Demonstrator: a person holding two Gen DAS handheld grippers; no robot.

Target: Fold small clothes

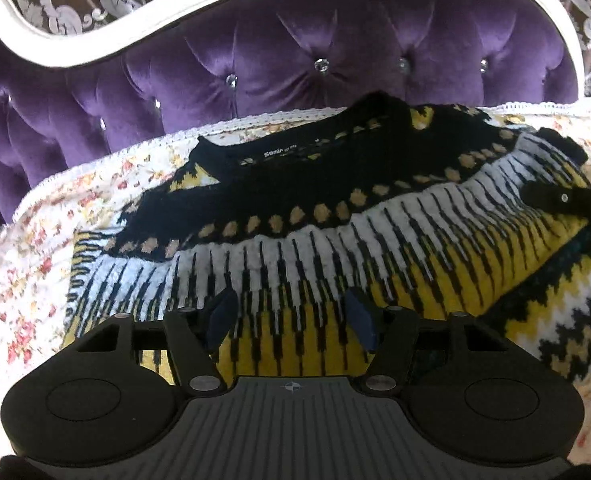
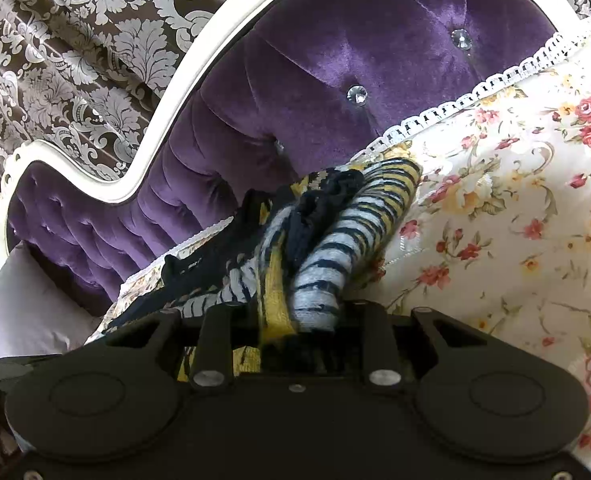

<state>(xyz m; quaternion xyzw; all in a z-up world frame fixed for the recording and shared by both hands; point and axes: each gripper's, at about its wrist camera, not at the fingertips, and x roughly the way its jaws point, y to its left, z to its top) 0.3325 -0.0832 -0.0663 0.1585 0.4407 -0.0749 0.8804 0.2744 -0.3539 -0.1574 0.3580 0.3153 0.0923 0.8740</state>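
A black, yellow and white patterned knit sweater point(image 1: 335, 216) lies spread on the floral bedspread point(image 1: 23, 280), its black neckline toward the headboard. My left gripper point(image 1: 291, 316) is open just above the sweater's yellow and white body, blue pads apart, holding nothing. My right gripper point(image 2: 295, 320) is shut on a bunched fold of the sweater's striped side point(image 2: 319, 280), which rises out of its jaws. The right gripper's black finger also shows in the left wrist view point(image 1: 559, 198) at the sweater's right edge.
A purple tufted velvet headboard point(image 1: 295, 52) with a white frame point(image 2: 167, 120) stands right behind the sweater. Brown damask wallpaper point(image 2: 55, 60) is beyond it. The lace-edged floral bedspread point(image 2: 515, 220) extends to the right of the sweater.
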